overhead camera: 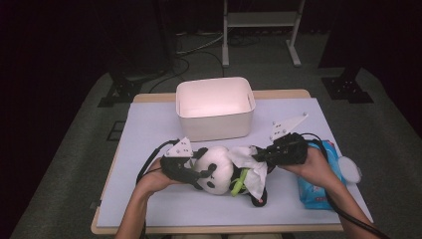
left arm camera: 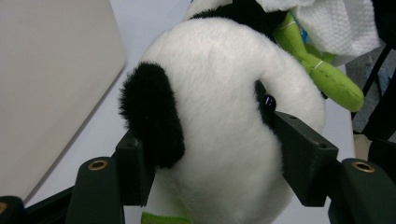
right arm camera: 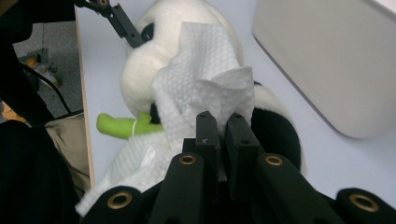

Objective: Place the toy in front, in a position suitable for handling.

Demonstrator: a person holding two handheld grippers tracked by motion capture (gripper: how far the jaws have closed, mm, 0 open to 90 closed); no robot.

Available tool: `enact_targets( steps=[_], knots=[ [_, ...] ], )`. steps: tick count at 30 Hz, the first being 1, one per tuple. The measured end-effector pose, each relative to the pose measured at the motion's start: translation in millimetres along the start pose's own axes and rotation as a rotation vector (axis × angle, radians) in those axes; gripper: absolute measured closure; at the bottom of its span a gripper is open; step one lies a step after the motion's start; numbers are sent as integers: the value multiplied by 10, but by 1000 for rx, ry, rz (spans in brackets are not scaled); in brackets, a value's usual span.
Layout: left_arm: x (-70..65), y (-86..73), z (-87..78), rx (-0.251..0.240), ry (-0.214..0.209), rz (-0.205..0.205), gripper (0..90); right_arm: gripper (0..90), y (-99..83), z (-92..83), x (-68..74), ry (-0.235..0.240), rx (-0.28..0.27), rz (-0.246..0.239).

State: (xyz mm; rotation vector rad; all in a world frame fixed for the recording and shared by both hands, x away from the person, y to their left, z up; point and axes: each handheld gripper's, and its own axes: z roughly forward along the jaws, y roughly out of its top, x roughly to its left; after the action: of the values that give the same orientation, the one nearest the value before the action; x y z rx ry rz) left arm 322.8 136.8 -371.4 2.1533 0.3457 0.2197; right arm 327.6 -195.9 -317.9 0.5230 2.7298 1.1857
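While the left gripper [overhead camera: 199, 175] reaches in from the left with its jaws clasped on the head of the fluffy black-and-white plush panda [left arm camera: 224, 116], the right gripper [right arm camera: 223, 122] pinches a crinkled white paper tissue [right arm camera: 196, 74] against the toy. The panda lies on the pale table [overhead camera: 149, 129], just before a smooth white rectangular plastic bin [overhead camera: 215, 107].
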Motion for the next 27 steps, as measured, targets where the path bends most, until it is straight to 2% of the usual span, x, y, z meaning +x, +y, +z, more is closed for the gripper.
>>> enact_targets(
  steps=[5, 8, 13, 15, 18, 22, 24, 25, 27],
  knots=[
    [9, -19, -19, -15, -13, -7, 359, 841, -104, -93, -48, -19, -5, 33],
    [7, -17, -22, -22, -21, -8, 362, 841, -165, -139, -95, -15, -12, 53],
    [21, -46, -22, -20, -33, -28, 359, 841, -228, -193, -104, -19, 5, 62],
    [31, -47, -21, -25, -34, -46, 324, 841, -255, -194, -97, -16, 16, 65],
    [52, -31, -29, -55, -57, -104, 231, 841, -293, -172, -63, -3, 28, 63],
    [65, -42, 10, -39, -74, -129, 160, 841, -343, -168, -32, 20, 21, 68],
    [59, -59, 41, -35, -81, -121, 158, 841, -361, -146, -11, 37, 30, 61],
    [51, -64, 44, -35, -88, -103, 170, 842, -362, -133, 8, 44, 40, 64],
    [35, -63, 34, -46, -87, -82, 234, 841, -347, -115, 33, 47, 48, 49]
  ],
)
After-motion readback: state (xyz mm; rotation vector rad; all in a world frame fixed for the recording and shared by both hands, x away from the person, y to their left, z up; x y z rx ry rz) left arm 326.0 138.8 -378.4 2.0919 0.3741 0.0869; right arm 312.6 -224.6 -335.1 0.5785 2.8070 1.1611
